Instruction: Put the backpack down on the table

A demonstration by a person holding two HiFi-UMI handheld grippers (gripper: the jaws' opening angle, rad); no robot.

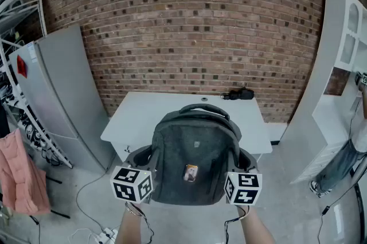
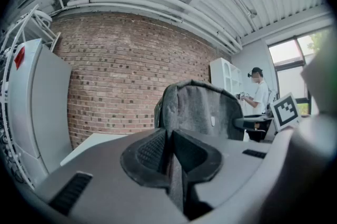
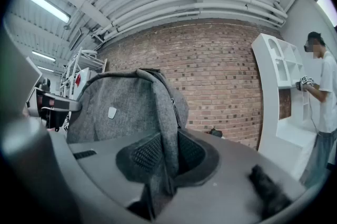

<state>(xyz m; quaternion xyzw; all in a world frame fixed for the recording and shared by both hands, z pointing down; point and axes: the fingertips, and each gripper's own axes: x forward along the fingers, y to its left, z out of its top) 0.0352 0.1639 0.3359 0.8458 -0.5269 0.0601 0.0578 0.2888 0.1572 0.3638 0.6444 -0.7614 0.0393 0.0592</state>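
From your head view, the backpack point(image 1: 194, 159) hangs upright between your two tools, its handle at the top and its front pocket facing you. It is off the table point(image 1: 143, 116): its lower half shows in front of the near edge, with floor visible to either side below it. Your left gripper point(image 1: 140, 163) has it by the left side and your right gripper point(image 1: 245, 167) by the right side, at about the same height. The tabletop behind it is mostly bare; a small black object point(image 1: 238, 94) lies at the far edge by the brick wall, well away from where the bag would land. In the left gripper view, the jaws are closed on a fold of the bag's grey fabric, pinched thin between the pads, and the bag's body rises just beyond them. A white corner of the tabletop shows low on the left. In the right gripper view it is the same story: the jaws are clamped on the bag's edge seam, with the bag standing to the left of them and a white shelf unit point(image 3: 274, 86) and a person point(image 3: 324, 91) off to the right. You look to be in the carrying step, with the set-down not yet done. The next move likely calls for bringing both hands forward together until the base is fully over the tabletop. Then lower evenly so the bag does not tip, and loosen both grips only once it rests.
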